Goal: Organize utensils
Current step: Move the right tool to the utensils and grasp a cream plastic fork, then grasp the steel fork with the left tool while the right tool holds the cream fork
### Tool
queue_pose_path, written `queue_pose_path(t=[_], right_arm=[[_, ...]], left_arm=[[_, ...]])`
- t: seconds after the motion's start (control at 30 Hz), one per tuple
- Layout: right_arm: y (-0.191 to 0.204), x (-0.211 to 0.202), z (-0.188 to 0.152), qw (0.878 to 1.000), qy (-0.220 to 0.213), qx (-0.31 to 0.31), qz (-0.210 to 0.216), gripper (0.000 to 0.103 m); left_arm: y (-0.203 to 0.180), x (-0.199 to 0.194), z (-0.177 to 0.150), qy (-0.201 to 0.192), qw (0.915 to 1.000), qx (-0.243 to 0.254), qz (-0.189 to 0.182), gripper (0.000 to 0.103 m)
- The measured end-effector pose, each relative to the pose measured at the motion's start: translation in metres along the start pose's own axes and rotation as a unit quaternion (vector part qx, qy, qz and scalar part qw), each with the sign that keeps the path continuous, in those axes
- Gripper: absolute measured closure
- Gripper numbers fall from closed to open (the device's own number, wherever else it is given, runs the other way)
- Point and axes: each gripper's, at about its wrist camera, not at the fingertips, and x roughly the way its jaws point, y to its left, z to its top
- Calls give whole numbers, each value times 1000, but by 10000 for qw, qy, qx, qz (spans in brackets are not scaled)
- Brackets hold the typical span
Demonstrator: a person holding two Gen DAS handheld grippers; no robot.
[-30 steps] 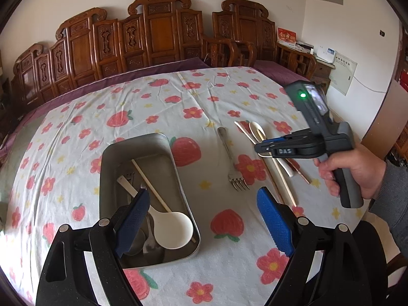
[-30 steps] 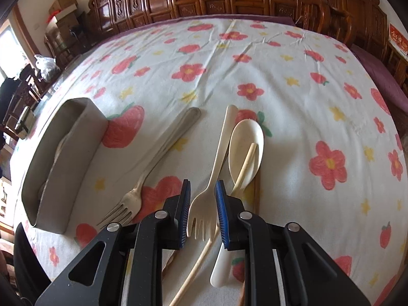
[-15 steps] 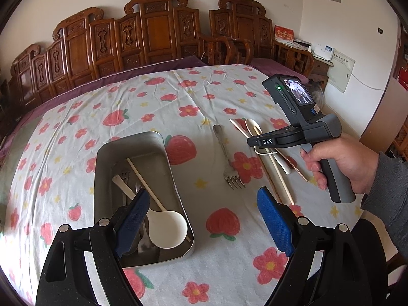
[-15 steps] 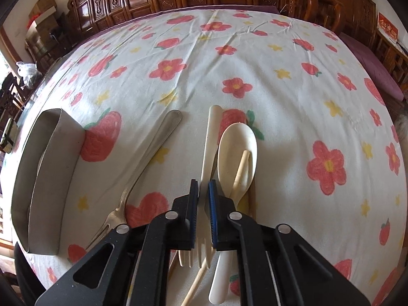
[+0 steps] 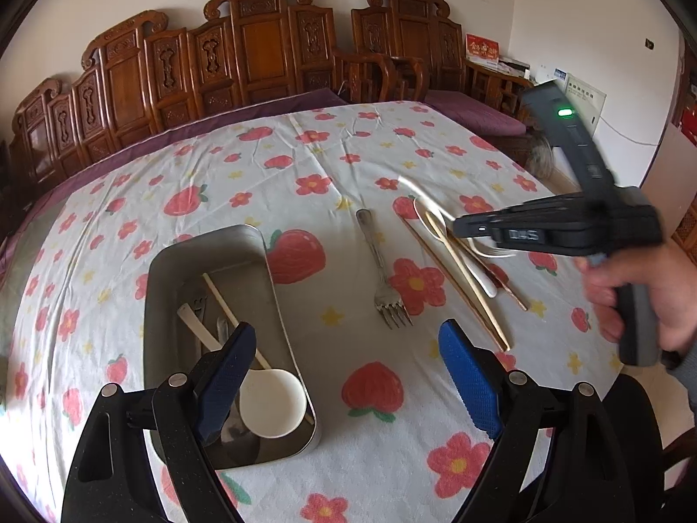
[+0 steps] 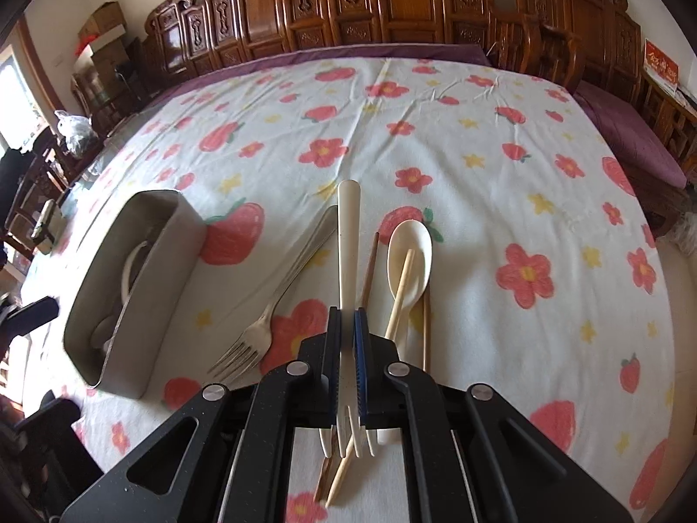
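1. Cream plastic fork (image 6: 348,261) pinched between the blue pads of the right gripper (image 6: 347,361), jaws just closed flat onto its neck; tines toward the camera, handle pointing away across the table and raised off the cloth.
2. Held by a bare hand (image 5: 640,300) wrapped round the grey handle, sleeve at the wrist; seen from the left wrist view as a blurred black body tilted nose-down above the loose cutlery.
3. Spread wide and holding nothing: left gripper (image 5: 348,375), one blue pad over the near end of the metal tray (image 5: 209,253), the other over bare tablecloth (image 5: 305,148).
4. Lying just beside the held fork on the cloth: metal fork (image 5: 383,270), tines toward the near edge; cream spoon (image 6: 409,257) with a pale chopstick (image 6: 398,300) resting across its bowl; darker brown chopsticks (image 5: 453,279) alongside.
5. Resting inside the tray, well left of that group: white ladle-shaped spoon (image 5: 270,401), a pale chopstick, and dark metal pieces partly hidden behind the pad.
6. Ranged behind the table: carved wooden chairs (image 5: 261,52) against a cream wall.
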Motion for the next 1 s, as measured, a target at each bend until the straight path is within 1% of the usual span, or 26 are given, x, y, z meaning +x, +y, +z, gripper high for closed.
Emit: queue_pose_path(t=[0.2,0.23,0.37,0.47,0.53,0.67,0.77,0.93,1.0], right_arm=[[-2,-38,-29,9997,-210,-103,17,96],[-3,-42,-33,9997,-230,-118,-7,96],[-9,-54,-45,9995,-298,-114,-39,96],[-13,-57,-51,9994,-313,-108,-53,96],[-17,-57,-55,9994,-316,-106,-67,96],[-22,-57,-57,9995,-304,-84,-62,96],[-25,-56,-57,9996,-291,-60,-38,96],[-31,-54,-59,9997,-259,-4,7,96],[-32,-54,-58,9997,-253,-14,4,96]], left_arm=[[-8,20,14,181,9996,-28,-198,22],[-9,23,16,213,9995,-32,-231,27],[-13,42,27,444,9982,-127,-394,37],[-15,57,35,626,9969,-185,-447,45],[-18,67,40,717,9963,-175,-439,49],[-22,85,46,903,9952,-105,-370,52],[-26,102,52,1104,9932,-111,-350,58],[-29,127,62,1354,9901,-183,-335,63],[-30,135,67,1435,9890,-195,-308,63]])
